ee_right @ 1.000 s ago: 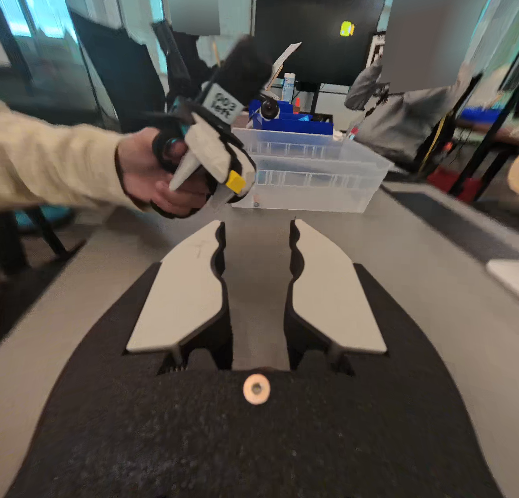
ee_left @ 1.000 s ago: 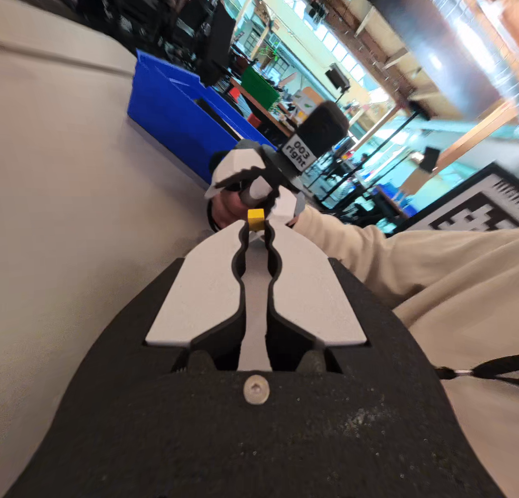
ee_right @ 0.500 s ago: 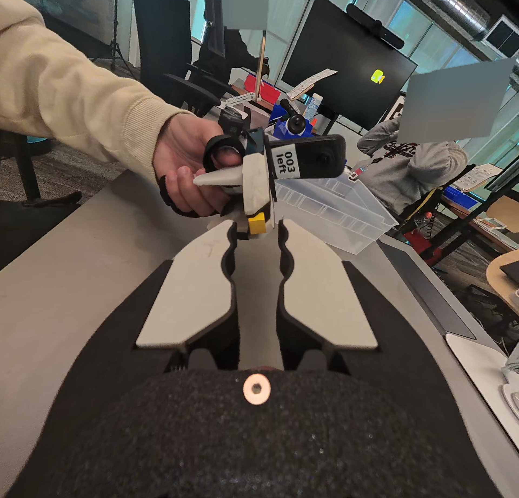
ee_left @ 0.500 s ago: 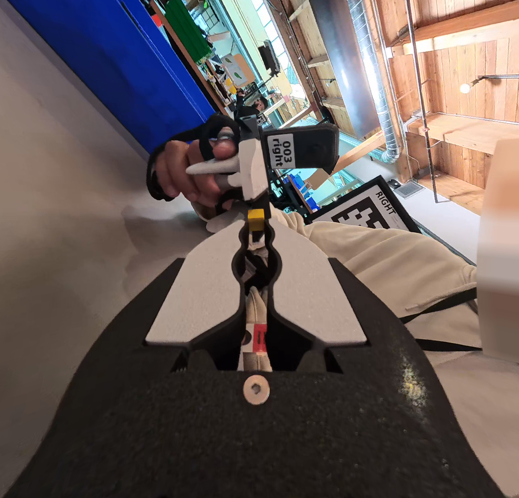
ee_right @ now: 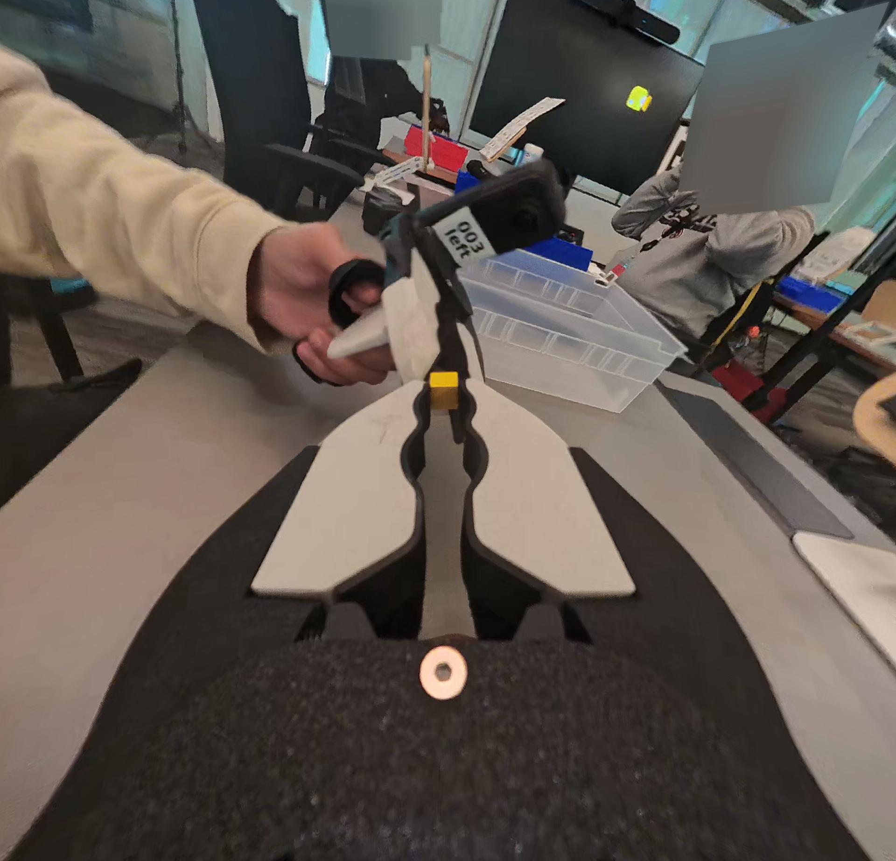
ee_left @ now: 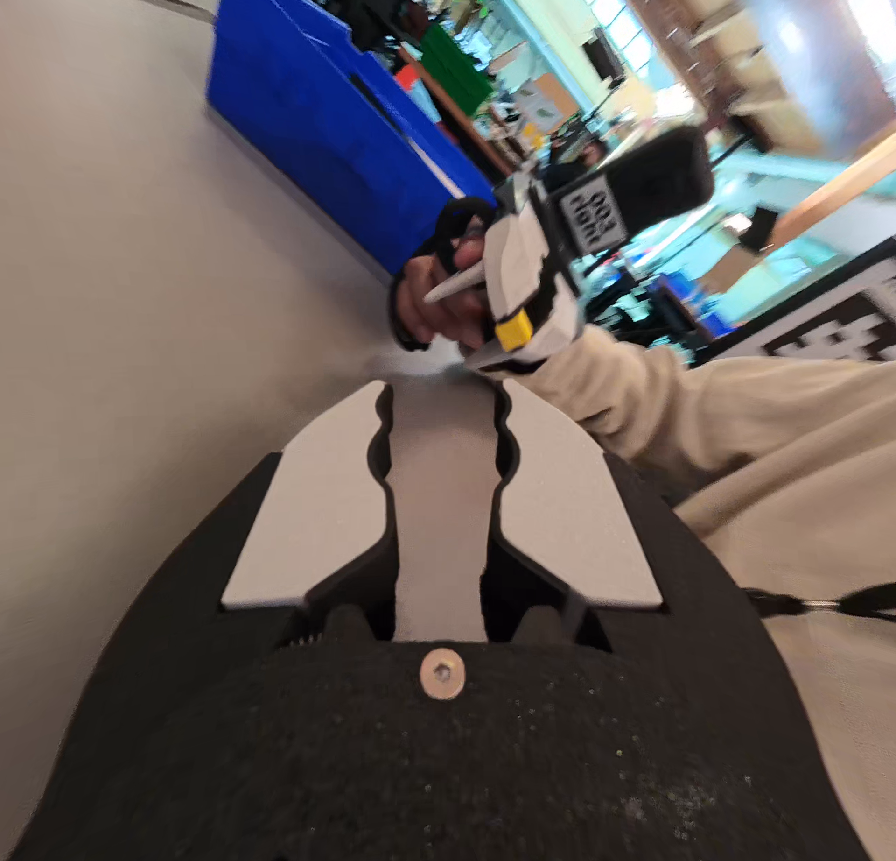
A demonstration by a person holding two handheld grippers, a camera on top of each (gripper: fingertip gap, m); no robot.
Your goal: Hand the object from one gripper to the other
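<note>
I have the yellow cube (ee_right: 443, 390) pinched at the very tips of my right gripper (ee_right: 443, 401); jaws closed on it, both side faces clamped, top face showing. The left wrist view confirms it: cube (ee_left: 514, 335) sits between the right gripper's (ee_left: 521, 338) tips, off the surface (ee_left: 121, 304). My left gripper (ee_left: 443, 391) has its jaws spread wide with nothing between them, only bare surface visible through the gap. In the right wrist view the left gripper (ee_right: 436, 352) sits just behind the cube, very near it; I can't tell from there whether it touches.

Handoff looks done to me: cube on the right side, left side released.

Handling guess: small, rigid block, likely light, flat smooth faces. It won't squash, so a firm pinch is fine, but smooth faces at the fingertips could slip or twist if the grip is off-centre. Best hold is on two opposite flat faces, centred, a bit deeper than the tips if possible. The current grip is shallow, so I'd avoid fast swings.

Background: blue bin (ee_left: 315, 110) on the far side of the surface, clear plastic bin (ee_right: 572, 333) beyond the grippers, dark monitor (ee_right: 582, 105) behind.
</note>
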